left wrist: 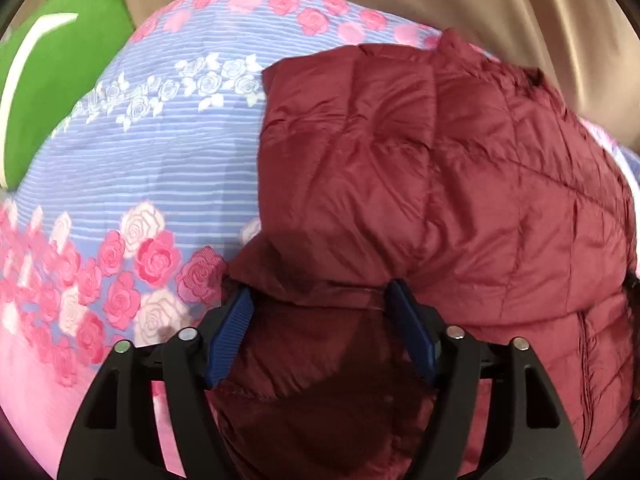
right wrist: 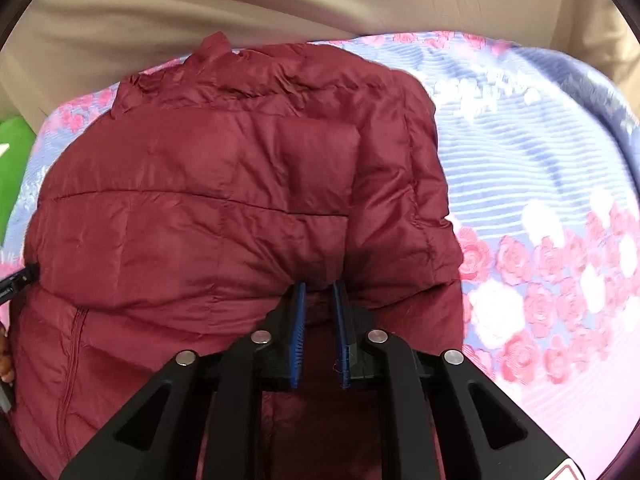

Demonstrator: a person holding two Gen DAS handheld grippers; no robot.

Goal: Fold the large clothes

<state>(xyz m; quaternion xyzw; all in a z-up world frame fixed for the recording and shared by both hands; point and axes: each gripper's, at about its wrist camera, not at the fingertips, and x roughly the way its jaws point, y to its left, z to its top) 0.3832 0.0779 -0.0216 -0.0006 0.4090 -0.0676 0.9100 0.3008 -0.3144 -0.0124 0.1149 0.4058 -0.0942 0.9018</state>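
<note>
While one maroon jacket [right wrist: 224,208] lies on one floral sheet [left wrist: 160,168], left gripper [left wrist: 320,292] spread, right gripper [right wrist: 320,286] pinching jacket.

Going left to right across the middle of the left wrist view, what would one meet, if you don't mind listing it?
Green cushion → floral bedsheet → maroon puffer jacket.

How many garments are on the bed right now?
1: a maroon quilted puffer jacket spread on the floral blue-and-pink bedsheet. The left gripper straddles its near hem on one side, the right gripper pinches it on the other. More could lie outside both views.
</note>
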